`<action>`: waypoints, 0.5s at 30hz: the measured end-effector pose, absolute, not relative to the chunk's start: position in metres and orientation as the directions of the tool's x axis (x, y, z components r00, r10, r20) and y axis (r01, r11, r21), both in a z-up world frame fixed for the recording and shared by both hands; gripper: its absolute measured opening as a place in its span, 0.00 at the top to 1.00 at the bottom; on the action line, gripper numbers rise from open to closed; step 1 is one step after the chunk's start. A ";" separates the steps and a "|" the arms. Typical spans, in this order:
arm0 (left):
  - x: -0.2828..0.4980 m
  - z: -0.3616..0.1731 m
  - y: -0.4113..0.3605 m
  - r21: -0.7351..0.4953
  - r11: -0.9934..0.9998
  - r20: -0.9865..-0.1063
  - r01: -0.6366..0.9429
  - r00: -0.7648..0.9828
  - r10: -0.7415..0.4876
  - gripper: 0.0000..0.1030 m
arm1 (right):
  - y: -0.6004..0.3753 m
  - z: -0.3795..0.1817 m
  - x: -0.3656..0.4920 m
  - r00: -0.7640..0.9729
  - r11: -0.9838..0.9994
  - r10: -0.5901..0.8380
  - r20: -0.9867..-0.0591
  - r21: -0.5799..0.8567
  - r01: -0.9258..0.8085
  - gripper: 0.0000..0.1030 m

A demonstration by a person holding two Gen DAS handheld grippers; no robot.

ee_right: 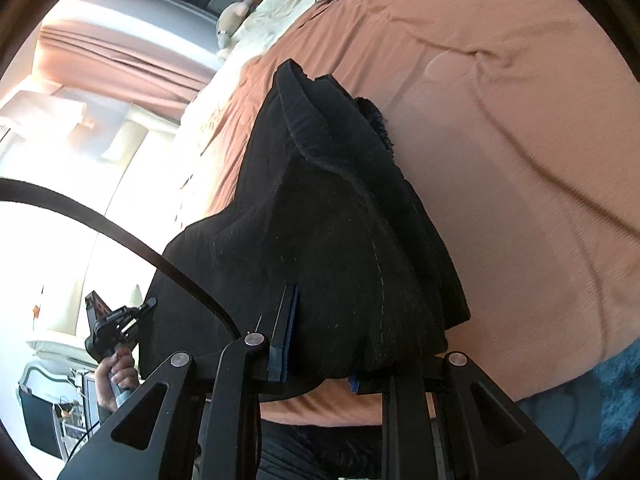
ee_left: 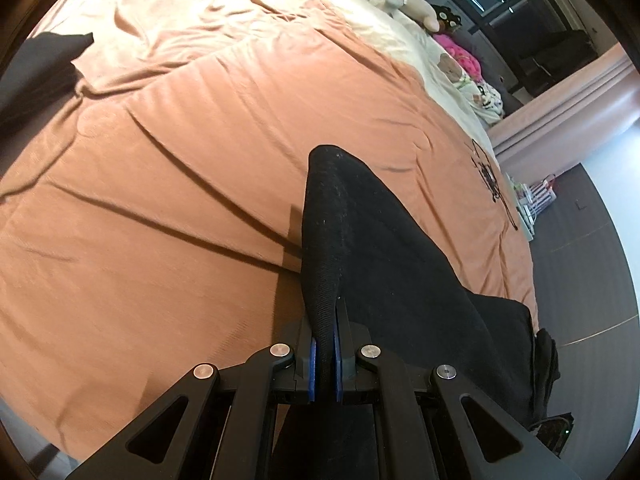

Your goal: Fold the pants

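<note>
Black pants (ee_left: pixel 360 240) raised over the orange bed (ee_left: pixel 160 160): left gripper (ee_left: pixel 325 364) clamped on one thin edge, right gripper (ee_right: pixel 320 344) clamped on a thicker bunch (layers gathered), so the cloth hangs clear for folding.

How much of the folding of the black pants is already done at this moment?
Done: both grippers have picked the black pants up. In hand: the left gripper pinches a thin edge, the right gripper a thick bunch, over the orange bedspread. Left: no finished fold lies flat on it.
</note>
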State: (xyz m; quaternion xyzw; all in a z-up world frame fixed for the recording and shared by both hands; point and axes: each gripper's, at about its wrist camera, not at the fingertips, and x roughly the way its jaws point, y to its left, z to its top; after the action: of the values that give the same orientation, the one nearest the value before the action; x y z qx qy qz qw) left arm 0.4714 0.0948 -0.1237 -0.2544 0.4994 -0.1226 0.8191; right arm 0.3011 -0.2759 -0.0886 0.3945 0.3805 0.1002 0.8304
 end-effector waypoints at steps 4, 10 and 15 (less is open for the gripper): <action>0.477 -0.130 0.107 -0.542 0.836 -0.762 -0.085 0.470 -0.445 0.93 | -0.271 -0.086 0.311 0.663 0.691 0.489 -0.567 0.715 0.102 0.83; 0.469 -0.149 0.095 -0.409 0.903 -0.858 -0.134 0.394 -0.330 0.46 | -0.292 -0.076 0.309 0.631 0.769 0.447 -0.634 0.633 0.091 0.61; 0.453 -0.146 0.092 -0.431 0.892 -0.844 -0.136 0.409 -0.346 0.43 | -0.337 -0.064 0.287 0.689 0.774 0.409 -0.599 0.627 0.085 0.33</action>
State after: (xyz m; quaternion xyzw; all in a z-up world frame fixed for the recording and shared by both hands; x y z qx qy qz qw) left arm 0.4531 0.0916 -0.1461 -0.2234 0.5396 -0.0647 0.8092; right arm 0.2873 -0.3365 -0.0643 0.3224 0.3831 0.0942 0.8605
